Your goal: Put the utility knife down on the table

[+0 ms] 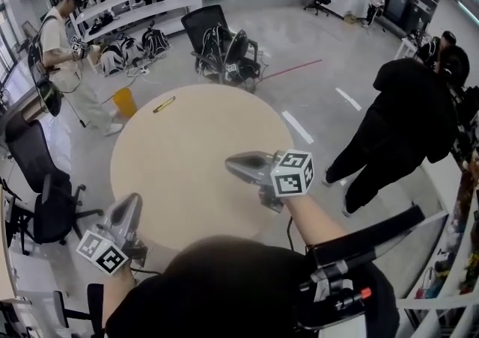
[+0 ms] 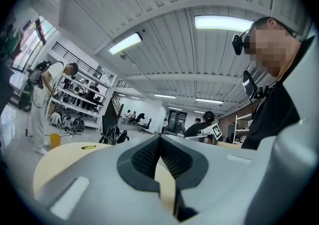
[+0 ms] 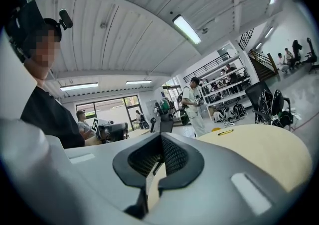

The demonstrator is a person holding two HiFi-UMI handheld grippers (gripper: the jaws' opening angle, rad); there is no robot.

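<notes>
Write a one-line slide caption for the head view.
Yellow utility knife lies near the round table's far edge; left hand-held gripper and right hand-held gripper shut, empty.

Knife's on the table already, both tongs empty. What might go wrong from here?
1. The utility knife lies close to the table's far rim; a nudge could send it onto the floor.
2. Left tongs and right tongs are both shut, so reaching back would likely shove it, not grasp it.
3. A person in black stands beside the table; a wide swing might hit them.
</notes>
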